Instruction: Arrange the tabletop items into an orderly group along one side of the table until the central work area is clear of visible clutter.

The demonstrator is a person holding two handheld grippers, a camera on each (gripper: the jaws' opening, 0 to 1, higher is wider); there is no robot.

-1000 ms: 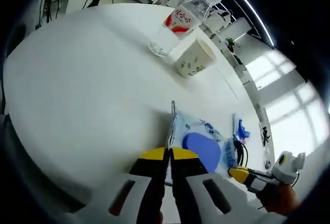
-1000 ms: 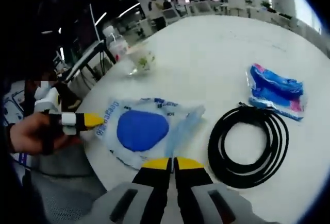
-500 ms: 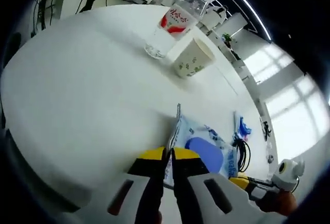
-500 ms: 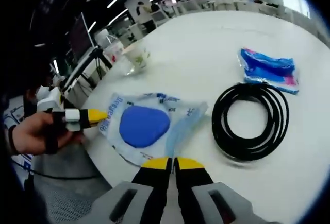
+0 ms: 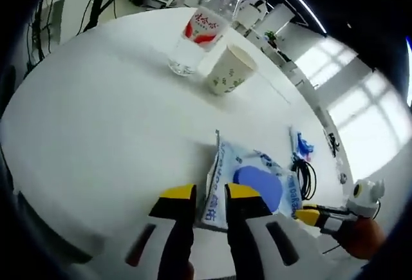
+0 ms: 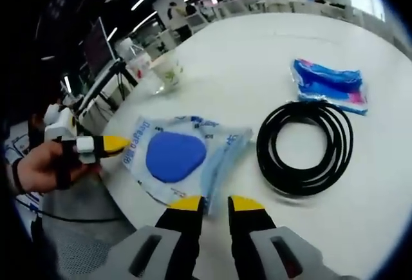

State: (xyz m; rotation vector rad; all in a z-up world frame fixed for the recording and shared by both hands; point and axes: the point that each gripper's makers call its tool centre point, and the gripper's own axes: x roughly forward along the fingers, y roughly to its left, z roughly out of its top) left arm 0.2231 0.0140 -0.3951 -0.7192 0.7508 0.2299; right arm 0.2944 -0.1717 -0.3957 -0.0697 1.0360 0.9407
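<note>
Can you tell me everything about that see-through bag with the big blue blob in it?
The bag is clear, crinkly plastic with blue printed writing and a rounded blue pad inside. It lies flat near the edge of the white table. The left tongs and the right tongs are both open, each with one edge of the bag between its yellow tips. A black coiled cable lies just beside it.

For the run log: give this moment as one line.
left hand-held gripper open at packet edge | right hand-held gripper open at packet's opposite edge | cable, blue pouch beside | bottle, cup apart
</note>
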